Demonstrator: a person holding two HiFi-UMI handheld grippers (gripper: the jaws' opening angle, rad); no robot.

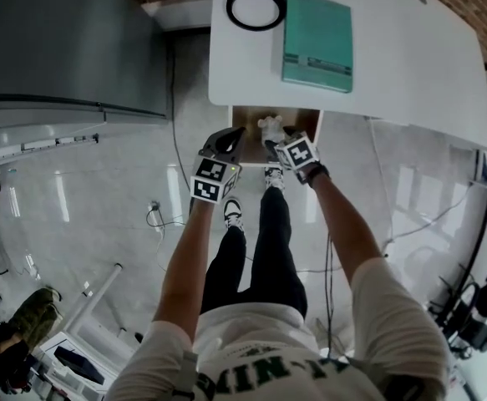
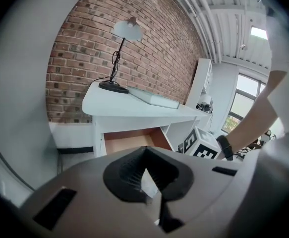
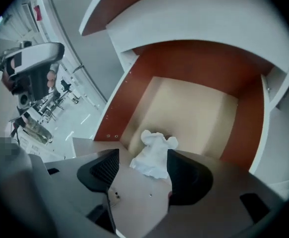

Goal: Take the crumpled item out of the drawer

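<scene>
Grab step's just about on: the right gripper (image 3: 143, 165) hangs over the open drawer (image 3: 189, 108) with jaws spread wide, and the crumpled item (image 3: 153, 152) sits between them on the drawer floor, clear of the side walls. Left gripper (image 2: 144, 175) waits outside the drawer's front edge, jaws pressed together. Next up is probably squeezing shut on it, then lifting straight out.

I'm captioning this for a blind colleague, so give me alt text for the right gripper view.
A crumpled white item lies on the floor of an open wooden drawer, between the wide-open fingers of the right gripper. The white desk top overhangs the drawer from above.
</scene>
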